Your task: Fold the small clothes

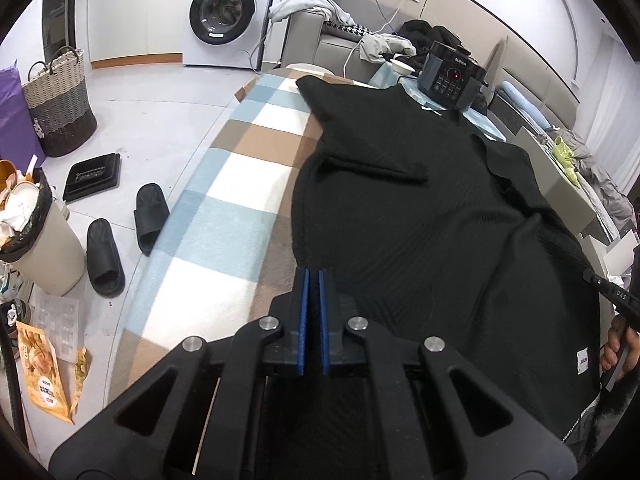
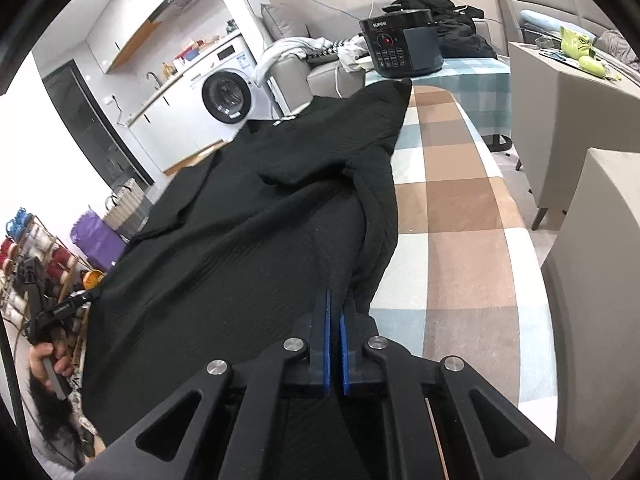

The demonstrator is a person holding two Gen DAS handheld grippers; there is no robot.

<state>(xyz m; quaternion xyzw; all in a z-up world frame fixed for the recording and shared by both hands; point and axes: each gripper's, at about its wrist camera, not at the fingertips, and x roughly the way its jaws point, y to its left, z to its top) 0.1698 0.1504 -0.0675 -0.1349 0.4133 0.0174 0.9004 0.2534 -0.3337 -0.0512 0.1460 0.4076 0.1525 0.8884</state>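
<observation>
The left gripper (image 1: 313,276) has its fingers pressed together on the near left edge of the black garment (image 1: 420,216), which lies spread over the checked cloth (image 1: 240,168) on the bench. A cooker (image 1: 452,80) (its red light on) stands at the far end. The right gripper (image 2: 335,304) pinches the garment's near right edge, its fingers nearly touching.

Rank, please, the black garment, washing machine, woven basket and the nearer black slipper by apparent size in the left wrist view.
1. black garment
2. washing machine
3. woven basket
4. black slipper

Apparent size only; the basket and slipper are fairly close.
</observation>
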